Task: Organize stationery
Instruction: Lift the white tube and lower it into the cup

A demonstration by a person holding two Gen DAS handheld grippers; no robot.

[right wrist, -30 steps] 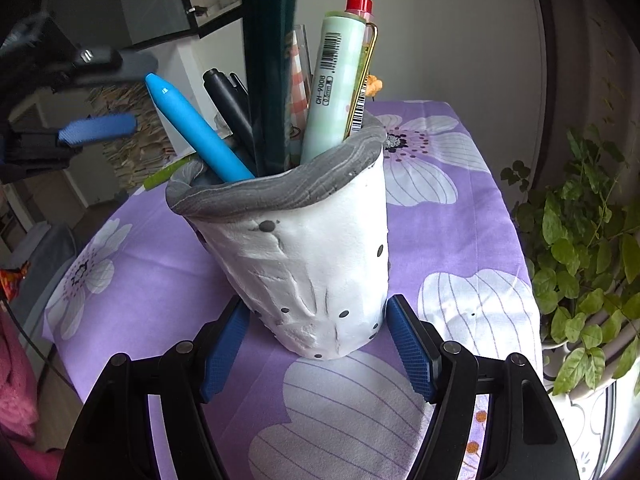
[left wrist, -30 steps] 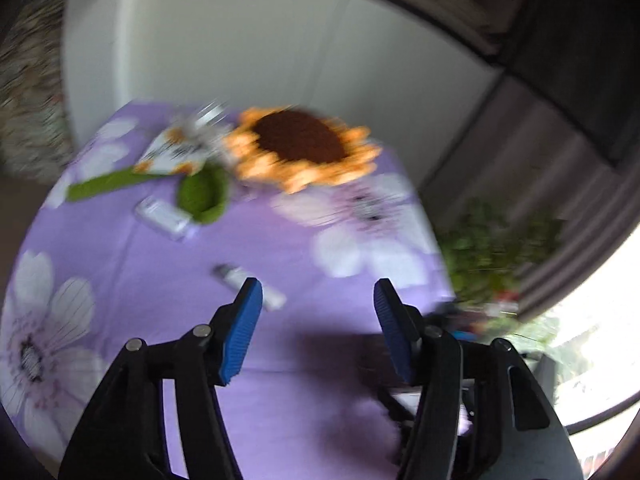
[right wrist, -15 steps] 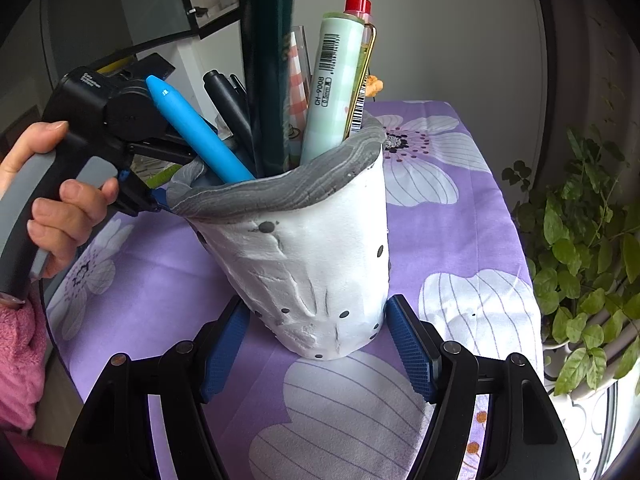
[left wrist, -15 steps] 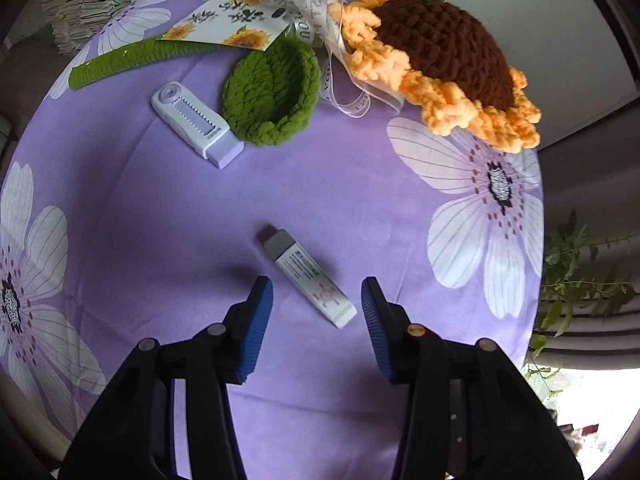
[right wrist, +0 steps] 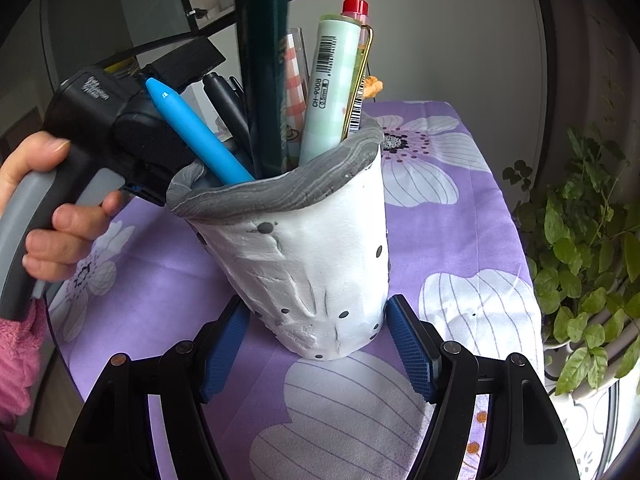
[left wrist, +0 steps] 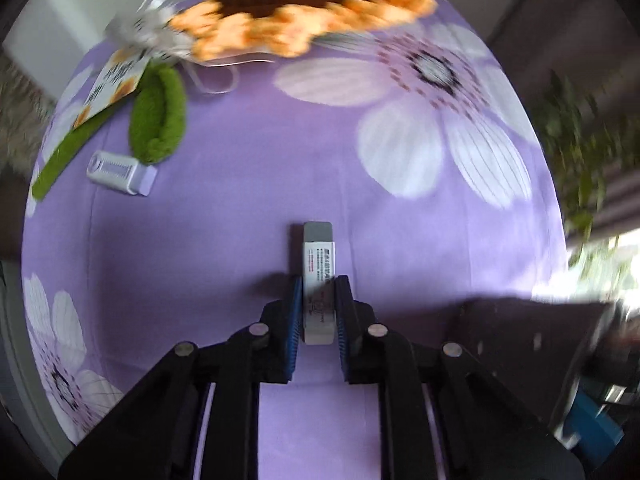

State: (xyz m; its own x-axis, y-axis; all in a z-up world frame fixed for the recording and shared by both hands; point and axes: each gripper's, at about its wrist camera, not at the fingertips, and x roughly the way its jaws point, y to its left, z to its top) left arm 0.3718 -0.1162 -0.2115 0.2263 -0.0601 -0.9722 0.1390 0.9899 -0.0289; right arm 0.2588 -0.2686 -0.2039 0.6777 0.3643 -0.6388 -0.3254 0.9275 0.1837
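A white stick eraser (left wrist: 318,256) with a grey end lies on the purple flowered tablecloth (left wrist: 224,216). My left gripper (left wrist: 318,284) points steeply down over it. Its jaws are closing, and the blue pads sit against both sides of the eraser's near half. In the right wrist view, a white clay pen holder (right wrist: 304,248) with a grey rim stands on the cloth. It holds a blue pen (right wrist: 192,132), a pale green pen (right wrist: 332,88), black pens and a dark green tube (right wrist: 260,60). My right gripper (right wrist: 316,316) is shut on the holder's base.
A crochet sunflower (left wrist: 304,4), a green crochet leaf (left wrist: 158,120), a printed card (left wrist: 112,84) and a white-and-lilac correction tape (left wrist: 120,172) lie at the far side. A leafy pot plant (right wrist: 588,248) stands off the table's right edge. A hand (right wrist: 52,232) grips the left tool's handle.
My left gripper tipped downward, dropped onto the eraser and narrowed its jaws around it. The eraser now lies lined up between the pads. The right gripper and the pen holder have not moved.
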